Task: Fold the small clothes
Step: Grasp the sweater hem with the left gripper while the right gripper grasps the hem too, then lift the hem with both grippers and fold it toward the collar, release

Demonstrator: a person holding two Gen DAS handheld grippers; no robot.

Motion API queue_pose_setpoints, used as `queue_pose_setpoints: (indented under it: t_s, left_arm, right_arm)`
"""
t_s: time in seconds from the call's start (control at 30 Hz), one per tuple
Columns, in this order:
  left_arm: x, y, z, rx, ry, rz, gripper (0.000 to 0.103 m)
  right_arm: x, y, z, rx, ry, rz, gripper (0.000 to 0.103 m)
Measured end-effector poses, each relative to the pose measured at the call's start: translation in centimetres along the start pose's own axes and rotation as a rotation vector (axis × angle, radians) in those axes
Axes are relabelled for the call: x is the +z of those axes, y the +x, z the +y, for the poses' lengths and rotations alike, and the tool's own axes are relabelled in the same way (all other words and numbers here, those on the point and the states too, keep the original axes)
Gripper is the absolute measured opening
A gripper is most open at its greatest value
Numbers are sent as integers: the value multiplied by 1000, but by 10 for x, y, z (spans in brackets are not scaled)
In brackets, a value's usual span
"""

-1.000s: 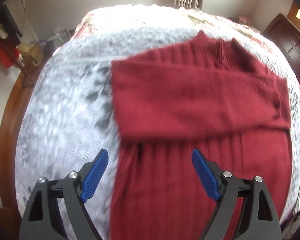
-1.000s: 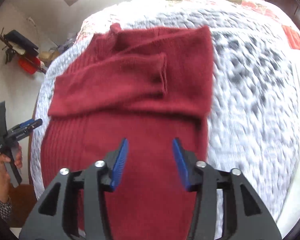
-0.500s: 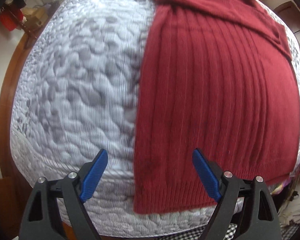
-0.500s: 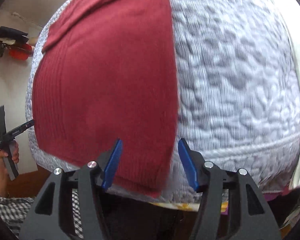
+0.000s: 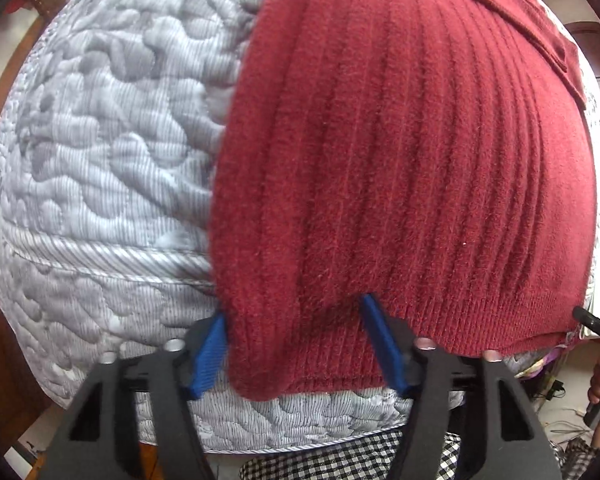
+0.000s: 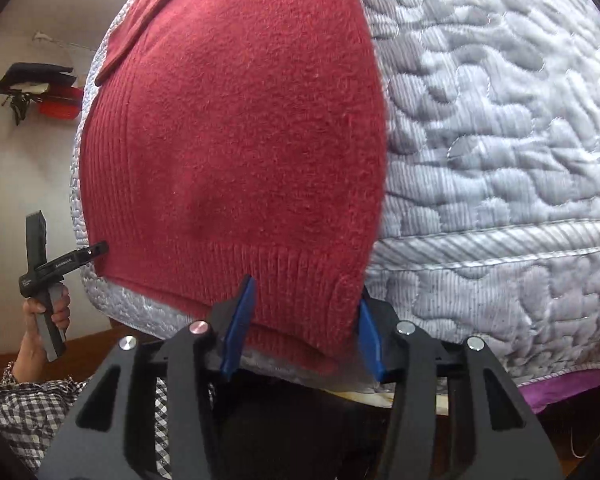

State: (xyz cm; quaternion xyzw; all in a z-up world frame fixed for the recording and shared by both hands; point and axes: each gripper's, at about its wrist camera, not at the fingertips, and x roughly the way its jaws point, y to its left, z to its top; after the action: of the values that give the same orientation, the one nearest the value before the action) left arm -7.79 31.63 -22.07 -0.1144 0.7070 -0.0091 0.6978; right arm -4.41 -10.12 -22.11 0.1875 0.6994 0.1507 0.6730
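- A dark red ribbed knit sweater (image 5: 400, 152) lies flat on a bed under a pale grey quilted bedspread (image 5: 100, 140), its ribbed hem hanging just over the near edge.
- The left tool (image 5: 296, 344), black with blue pads, stands open, its jaws either side of the hem's left corner, not yet pinching it.
- The right tool (image 6: 304, 320) is likewise open, straddling the hem's right corner.
- In the right wrist view a hand (image 6: 46, 312) with a checked sleeve grips the other tool's handle; small white lettering on it is too small to read.
- No label shows on the sweater.
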Motion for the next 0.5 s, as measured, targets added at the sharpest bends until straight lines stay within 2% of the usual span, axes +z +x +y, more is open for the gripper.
queue_pose_setpoints:
  t_s: [0.07,0.13,0.17,0.2,0.23,0.27,0.3,0.5]
  left_arm:
    - [-15,5,3,-8,-17,-2,55]
    - [-17,8,8,-18,-21,4,53]
    - [-18,7,8,-9,-22,4,49]
    - [-20,7,6,0,-20,6,38]
    - [-23,7,4,-9,-16,8,32]
    - [-21,13,11,-30,-14,11,19]
    - [-22,13,10,-45,-18,15,14]
    - [-29,-5,10,-78,-33,-6,9]
  right_arm:
    - [0,2,0,5,-1,-2,48]
    - [0,3,3,-1,-12,-3,48]
    - [-1,4,7,-6,-25,-1,46]
    - [-3,7,12,-9,-43,4,41]
    - [-2,9,16,-6,-59,16,20]
    - [-2,11,17,-2,-63,29,6]
    - [-2,12,17,1,-61,27,6]
    - [-3,-3,24,16,-93,-15,6]
